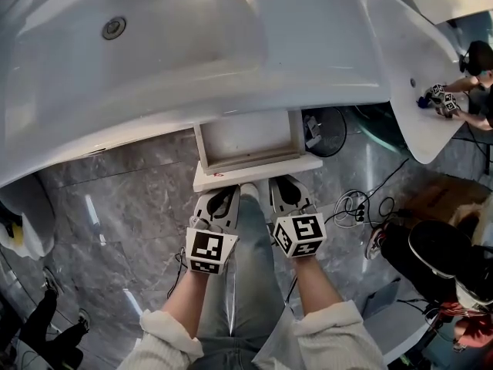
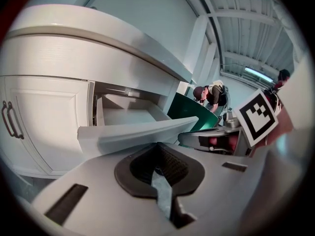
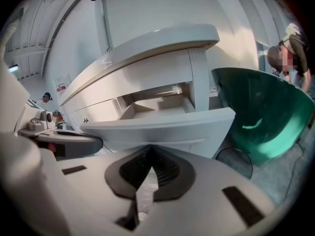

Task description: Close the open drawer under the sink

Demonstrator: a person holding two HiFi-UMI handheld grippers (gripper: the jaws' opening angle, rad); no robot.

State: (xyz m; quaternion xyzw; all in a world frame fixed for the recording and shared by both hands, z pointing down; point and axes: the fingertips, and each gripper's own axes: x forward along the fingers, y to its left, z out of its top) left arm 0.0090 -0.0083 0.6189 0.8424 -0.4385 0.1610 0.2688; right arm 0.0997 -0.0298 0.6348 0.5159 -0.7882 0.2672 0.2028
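The drawer (image 1: 254, 141) under the sink (image 1: 192, 45) stands fully open, closing not yet done, with the left gripper (image 1: 226, 195) and right gripper (image 1: 282, 185) both clenched empty at its front panel.

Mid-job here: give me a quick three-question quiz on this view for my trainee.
1. The left hand-held gripper and right hand-held gripper have their tips nearest:
A) the drawer
B) the sink drain
C) the cabinet door handles
2. True or false: the drawer is fully shut.
3. Fill in: each gripper's jaws are ____, holding nothing.

Key:
1. A
2. False; it stands open under the sink.
3. shut
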